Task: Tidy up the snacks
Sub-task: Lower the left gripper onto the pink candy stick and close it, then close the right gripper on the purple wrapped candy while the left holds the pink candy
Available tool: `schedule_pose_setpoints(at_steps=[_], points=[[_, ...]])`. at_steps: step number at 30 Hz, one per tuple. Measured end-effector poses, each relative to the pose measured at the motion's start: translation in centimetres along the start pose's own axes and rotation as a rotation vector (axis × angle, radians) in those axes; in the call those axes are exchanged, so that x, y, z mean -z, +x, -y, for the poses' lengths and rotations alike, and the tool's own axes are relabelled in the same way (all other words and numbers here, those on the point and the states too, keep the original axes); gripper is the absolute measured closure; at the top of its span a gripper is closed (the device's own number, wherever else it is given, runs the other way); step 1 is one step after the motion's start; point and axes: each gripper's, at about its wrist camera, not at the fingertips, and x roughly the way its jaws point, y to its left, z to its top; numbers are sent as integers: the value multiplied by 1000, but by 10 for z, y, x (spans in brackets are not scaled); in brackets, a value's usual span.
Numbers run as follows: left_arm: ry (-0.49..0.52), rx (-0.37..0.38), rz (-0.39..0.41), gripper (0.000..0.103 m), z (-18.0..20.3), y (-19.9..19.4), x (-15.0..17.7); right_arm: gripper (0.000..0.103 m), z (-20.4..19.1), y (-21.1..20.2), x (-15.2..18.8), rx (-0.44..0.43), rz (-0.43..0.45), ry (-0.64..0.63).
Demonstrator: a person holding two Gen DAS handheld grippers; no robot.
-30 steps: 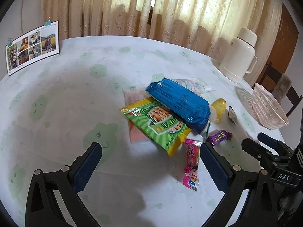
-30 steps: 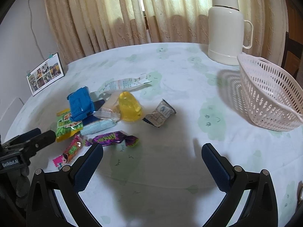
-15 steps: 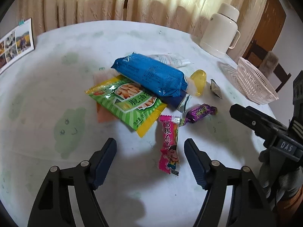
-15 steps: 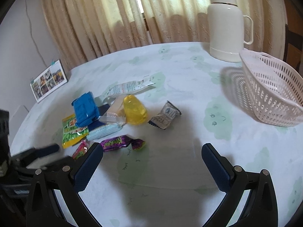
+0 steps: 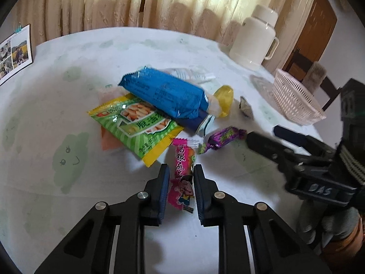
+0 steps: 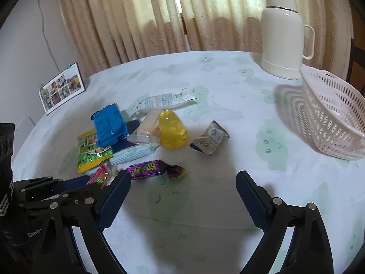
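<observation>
My left gripper is shut on the pink snack packet, which lies flat on the table with its far end sticking out past the pads. Behind it are a green packet, a blue packet on top of it, a yellow jelly cup and a purple candy. My right gripper hovers low with its jaws wide and closing, nothing between them. The purple candy lies just ahead of its left finger. A small grey-wrapped snack sits further ahead.
A white slotted basket stands at the right, with a cream thermos jug behind it. A photo card leans at the table's far left edge. Curtains hang behind the round table. A wooden chair stands past the basket.
The left gripper moved in over the pink packet and its jaws came together on it. The right gripper stayed in place and its jaws narrowed a little.
</observation>
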Motion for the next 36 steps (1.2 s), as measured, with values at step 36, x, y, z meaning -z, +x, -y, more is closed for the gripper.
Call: schedule_pose_setpoints(at_steps=[36], points=[[29, -26, -24, 81, -1, -1, 8, 49, -36, 5, 15, -252, -158, -251]])
